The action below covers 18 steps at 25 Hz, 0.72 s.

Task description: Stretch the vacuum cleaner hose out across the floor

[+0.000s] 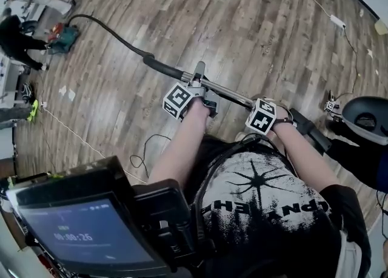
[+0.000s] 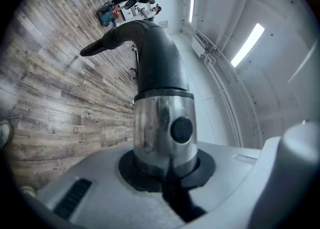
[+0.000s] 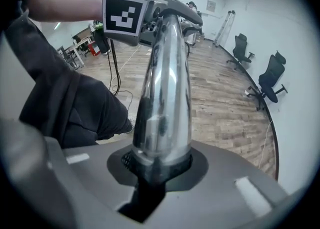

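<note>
Left gripper [image 1: 197,91] clamps the chrome wand [image 1: 227,91] by its black handle [image 1: 162,66], right gripper [image 1: 265,105], seemingly tight too, at its 4 o'clock, so both can haul the hose [image 1: 115,34], which runs to 10 o'clock over the floor [image 1: 242,22].

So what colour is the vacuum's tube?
Chrome silver; the tube shows best in the right gripper view.

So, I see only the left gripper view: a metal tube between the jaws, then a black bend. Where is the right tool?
Observer: The right tool has the same metal tube between its jaws, farther from the black bend than the left tool.
Operator: And the hose, is it straight already?
Observer: No, the hose curves over the floor toward a teal machine.
Operator: Any obstacle near?
Observer: A thin dark cable lies on the floor at the person's left.
</note>
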### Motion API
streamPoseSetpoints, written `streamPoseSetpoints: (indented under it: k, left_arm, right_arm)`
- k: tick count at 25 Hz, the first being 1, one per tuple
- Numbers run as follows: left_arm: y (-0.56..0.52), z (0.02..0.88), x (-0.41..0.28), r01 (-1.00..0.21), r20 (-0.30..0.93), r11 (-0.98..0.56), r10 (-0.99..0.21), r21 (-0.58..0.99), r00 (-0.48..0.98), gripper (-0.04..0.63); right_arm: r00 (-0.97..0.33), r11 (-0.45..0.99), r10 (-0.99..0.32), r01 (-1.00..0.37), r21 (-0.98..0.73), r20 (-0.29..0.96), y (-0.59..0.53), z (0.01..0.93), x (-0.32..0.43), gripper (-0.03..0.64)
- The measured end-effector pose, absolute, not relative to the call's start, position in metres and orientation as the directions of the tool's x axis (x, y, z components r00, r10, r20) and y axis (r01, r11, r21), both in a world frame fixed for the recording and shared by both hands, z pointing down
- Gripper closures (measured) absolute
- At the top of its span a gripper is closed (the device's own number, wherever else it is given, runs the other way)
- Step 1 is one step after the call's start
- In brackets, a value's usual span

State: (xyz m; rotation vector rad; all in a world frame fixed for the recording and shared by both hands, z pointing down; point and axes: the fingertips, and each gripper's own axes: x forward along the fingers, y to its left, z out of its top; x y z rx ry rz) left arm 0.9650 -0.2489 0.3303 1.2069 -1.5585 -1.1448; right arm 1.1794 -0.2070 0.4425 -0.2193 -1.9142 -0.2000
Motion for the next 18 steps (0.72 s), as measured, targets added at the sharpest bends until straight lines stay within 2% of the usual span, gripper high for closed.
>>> streamPoseSetpoints:
  k: [9, 14, 18]
  left_arm:
    - [-0.263, 0.333, 0.969, -0.225, 0.063, 0.097, -0.986, 0.97, -0.152, 0.558]
    - [-0.278, 0.358, 0.968, -0.208, 0.098, 0.121, -0.989, 0.971, -0.114, 0.552]
    - [-0.293, 0.374, 0.977, -0.266, 0.13, 0.122, -0.991, 0.956, 0.013, 0.51]
  right_arm:
    - [-0.349, 0.974, -0.011, 0.207, 0.088, 0.937, -0.218, 0.449, 1.18, 0.546]
    - [-0.316, 0.983, -0.015, 0.169, 0.072, 0.949, -0.224, 0.46, 1.181, 0.548]
    - [-0.286, 0.984, -0.053, 0.149, 0.099, 0.957, -0.239, 0.468, 1.181, 0.548]
